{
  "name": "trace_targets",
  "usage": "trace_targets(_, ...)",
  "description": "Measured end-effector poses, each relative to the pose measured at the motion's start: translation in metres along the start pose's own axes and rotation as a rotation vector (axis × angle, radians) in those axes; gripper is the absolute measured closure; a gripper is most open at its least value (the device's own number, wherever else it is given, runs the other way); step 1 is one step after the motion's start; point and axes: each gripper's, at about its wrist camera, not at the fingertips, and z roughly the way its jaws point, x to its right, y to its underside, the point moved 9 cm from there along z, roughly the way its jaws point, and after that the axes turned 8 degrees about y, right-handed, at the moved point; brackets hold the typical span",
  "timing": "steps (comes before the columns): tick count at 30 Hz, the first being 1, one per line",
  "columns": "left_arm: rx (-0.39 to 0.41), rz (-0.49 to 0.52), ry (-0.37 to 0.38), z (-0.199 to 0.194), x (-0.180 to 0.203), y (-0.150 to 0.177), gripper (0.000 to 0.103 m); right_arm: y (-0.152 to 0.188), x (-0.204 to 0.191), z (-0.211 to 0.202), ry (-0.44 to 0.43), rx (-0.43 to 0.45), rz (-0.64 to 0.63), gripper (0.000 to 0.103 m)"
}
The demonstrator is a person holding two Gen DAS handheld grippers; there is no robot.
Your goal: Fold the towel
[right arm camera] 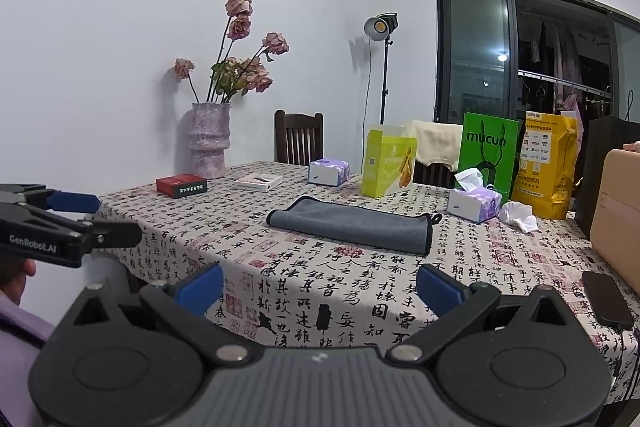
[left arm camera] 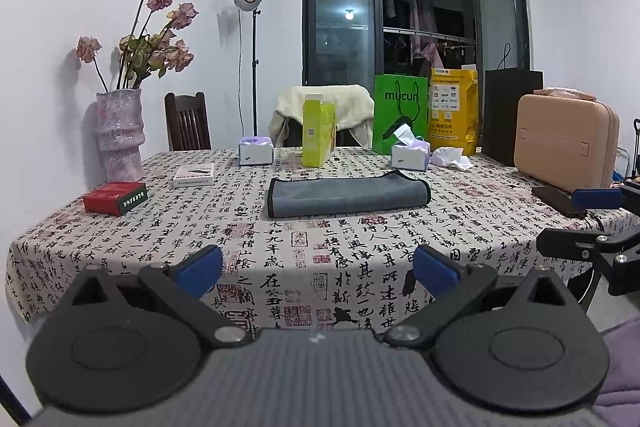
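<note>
A grey towel [left arm camera: 347, 196] with black edging lies folded in a long strip on the middle of the table [left arm camera: 168, 247]; it also shows in the right wrist view [right arm camera: 352, 225]. My left gripper [left arm camera: 318, 273] is open and empty, held off the table's near edge, well short of the towel. My right gripper [right arm camera: 319, 287] is open and empty, also near the front edge. The right gripper shows at the right edge of the left wrist view [left arm camera: 600, 223], and the left gripper shows at the left edge of the right wrist view [right arm camera: 72, 223].
A vase of dried roses [left arm camera: 120, 135], a red box [left arm camera: 115, 198], a white box [left arm camera: 194, 175], two tissue boxes [left arm camera: 256, 151], a yellow-green carton [left arm camera: 318, 133], paper bags [left arm camera: 400, 113], a tan case [left arm camera: 566, 139] and a black phone [left arm camera: 560, 201] ring the towel.
</note>
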Motion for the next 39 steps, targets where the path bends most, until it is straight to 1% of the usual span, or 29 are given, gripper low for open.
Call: trace_targets(39, 0.003, 0.004, -0.003, -0.0006, 0.002, -0.0011, 0.0, -0.0015, -0.0007, -0.0001, -0.001, -0.007, -0.008, 0.0)
